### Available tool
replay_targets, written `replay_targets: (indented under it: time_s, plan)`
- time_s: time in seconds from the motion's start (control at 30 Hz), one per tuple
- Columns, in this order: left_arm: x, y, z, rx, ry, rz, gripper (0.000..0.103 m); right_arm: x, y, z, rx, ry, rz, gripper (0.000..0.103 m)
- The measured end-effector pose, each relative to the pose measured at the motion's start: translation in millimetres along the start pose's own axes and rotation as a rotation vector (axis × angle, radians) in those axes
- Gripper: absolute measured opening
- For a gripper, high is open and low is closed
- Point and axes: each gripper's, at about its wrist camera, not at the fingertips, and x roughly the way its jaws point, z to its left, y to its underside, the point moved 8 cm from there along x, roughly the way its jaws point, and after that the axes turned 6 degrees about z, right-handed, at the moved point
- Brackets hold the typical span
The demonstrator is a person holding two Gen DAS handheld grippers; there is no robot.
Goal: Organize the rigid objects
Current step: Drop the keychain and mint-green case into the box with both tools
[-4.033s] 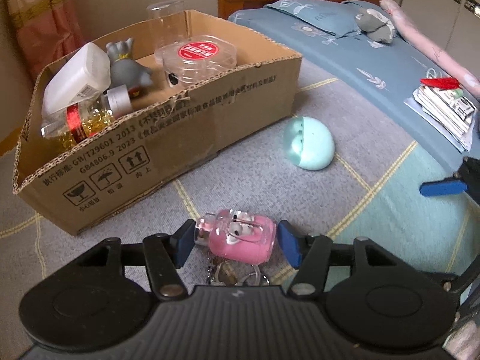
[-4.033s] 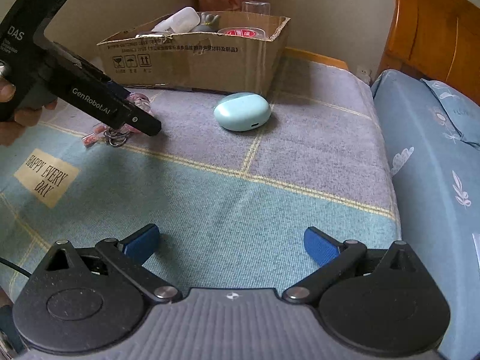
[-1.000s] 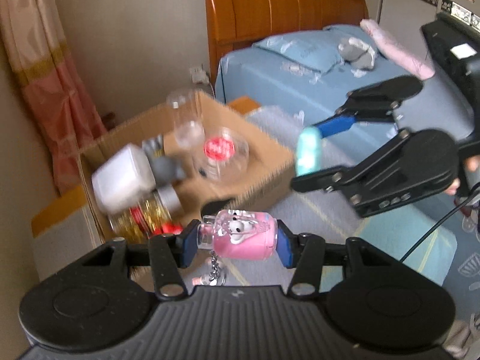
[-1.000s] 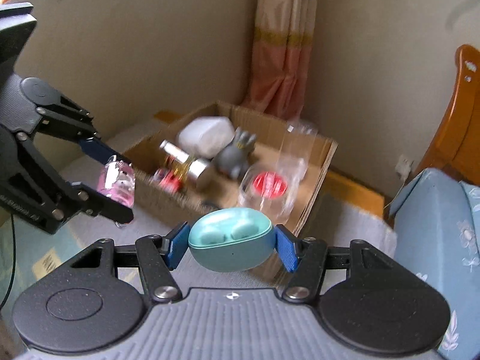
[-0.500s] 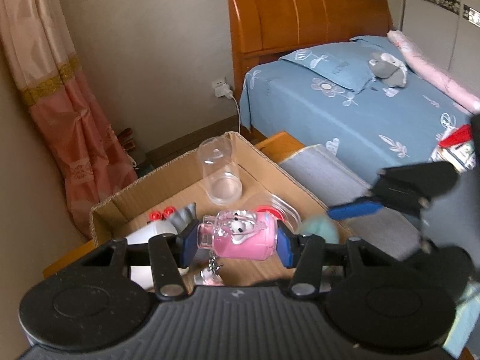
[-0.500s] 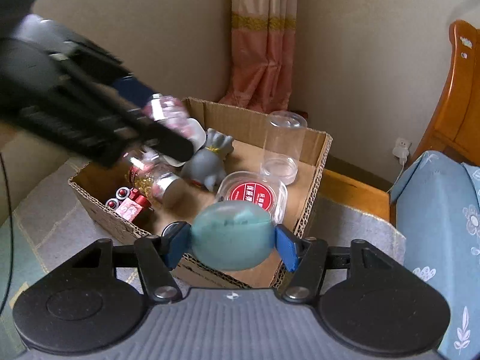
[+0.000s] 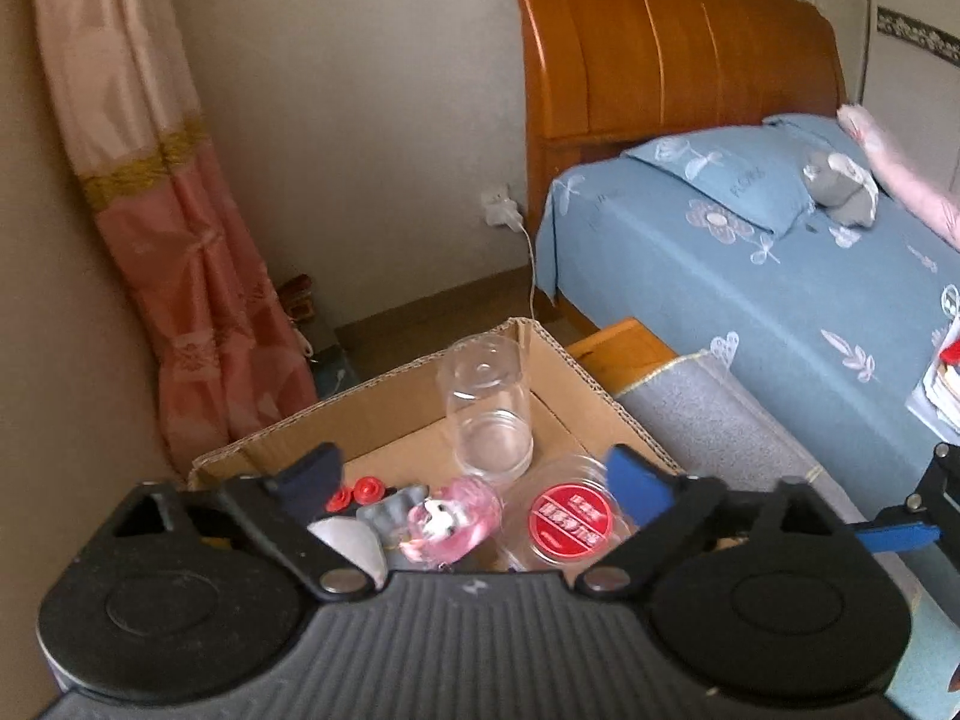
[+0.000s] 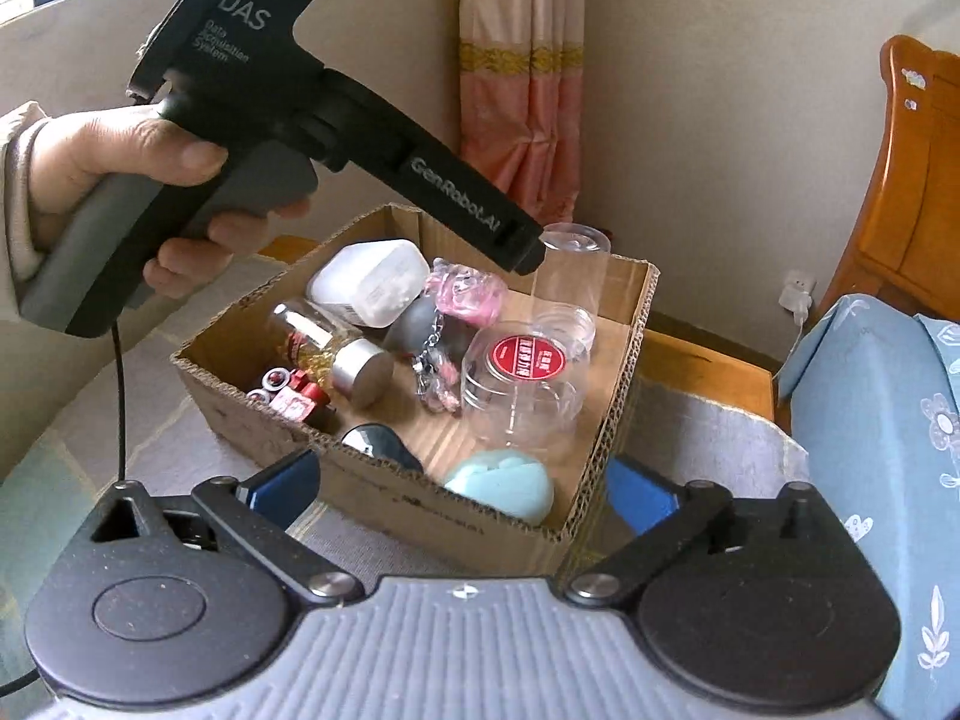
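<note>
A cardboard box (image 8: 606,456) (image 7: 384,408) holds several items. My left gripper (image 7: 474,483) is open above the box. The pink keychain case (image 7: 453,519) (image 8: 465,294) sits free below it, on top of the grey figurine (image 8: 414,324), with its chain hanging. My right gripper (image 8: 462,489) is open over the box's near wall. The mint earbud case (image 8: 501,483) lies inside the box at the near corner, clear of the fingers. The left gripper's body shows in the right wrist view (image 8: 336,120), held by a hand.
The box also holds a clear glass (image 7: 489,414), a red-lidded clear tub (image 8: 528,360), a white bottle (image 8: 372,282), a gold-filled bottle (image 8: 336,354) and small red items (image 8: 294,396). A bed with a blue sheet (image 7: 780,276) stands at the right, a pink curtain (image 7: 198,264) behind.
Both grippers have opened. The pink keychain case has dropped from the left gripper into the box, and the mint earbud case has dropped from the right gripper into the box's near corner.
</note>
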Motion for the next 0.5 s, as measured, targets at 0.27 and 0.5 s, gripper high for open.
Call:
replay_targets:
  time_s: [0.27, 0.5]
  plan:
    - [-55.3, 43.5, 2.5, -0.037, -0.111, -0.043, 0.102, -19.3, 7.6, 5.7, 0.096, 0.095, 0.048, 0.103]
    - [-96.8, 105.4, -12.9, -0.038, -0.314, -0.029, 0.102, -36.7, 29.4, 7.2, 0.241, 0.191, 0.101, 0.103]
